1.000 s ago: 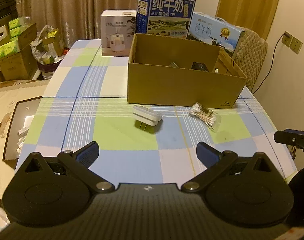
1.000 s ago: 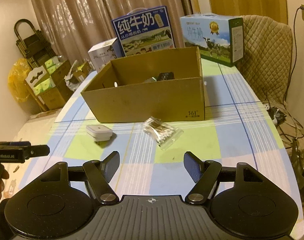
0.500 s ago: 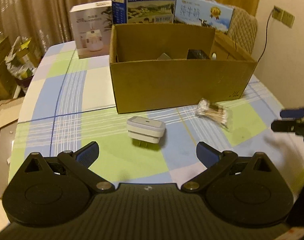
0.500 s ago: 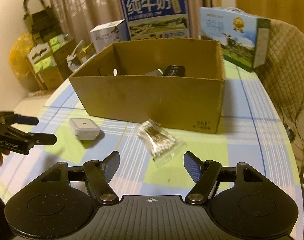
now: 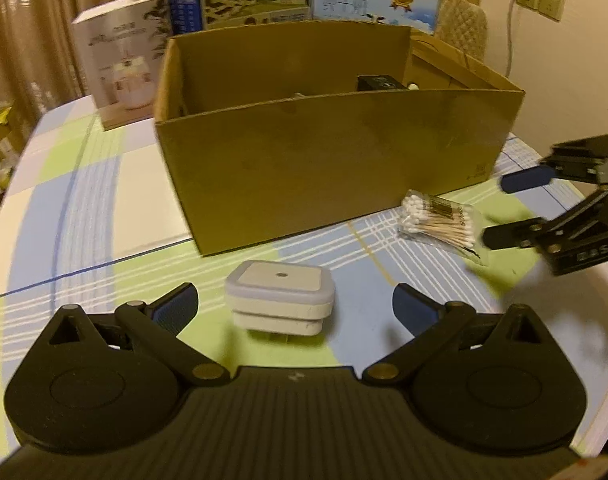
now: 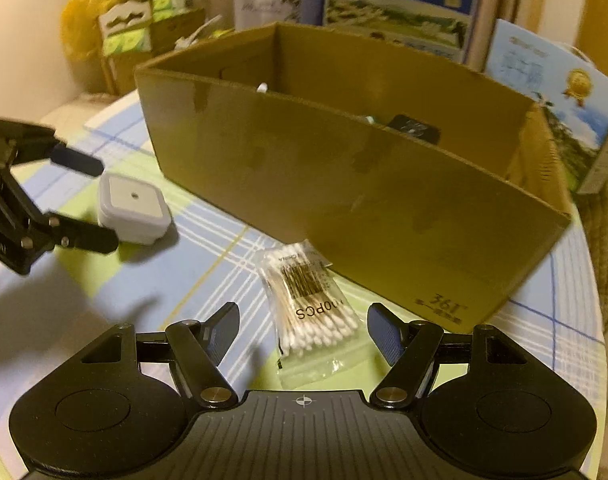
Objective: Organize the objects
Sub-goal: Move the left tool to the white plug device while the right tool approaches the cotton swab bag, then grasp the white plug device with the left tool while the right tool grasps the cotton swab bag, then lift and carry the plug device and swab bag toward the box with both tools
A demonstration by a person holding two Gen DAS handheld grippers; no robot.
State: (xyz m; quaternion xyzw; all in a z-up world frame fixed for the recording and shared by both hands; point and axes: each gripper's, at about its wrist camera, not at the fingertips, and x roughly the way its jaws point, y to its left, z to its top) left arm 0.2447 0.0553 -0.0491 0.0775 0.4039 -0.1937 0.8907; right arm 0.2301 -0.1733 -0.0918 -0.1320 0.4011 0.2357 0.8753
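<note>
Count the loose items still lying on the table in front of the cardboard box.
2. A white plug-in adapter lies between the left gripper's open fingers; a bag of cotton swabs lies between the right gripper's. Any behind the cardboard box would be hidden.

The clear bag of cotton swabs (image 6: 309, 307) has the print "00PCS" beside a barcode, and it reads upside down from the right wrist view. The cardboard box (image 6: 384, 216) shows "361" near its lower right corner, with a small line under it that is too small to read. On the blue milk carton (image 6: 400, 4) behind the box, the characters "牛奶" can be read; the first character is cut off.
</note>
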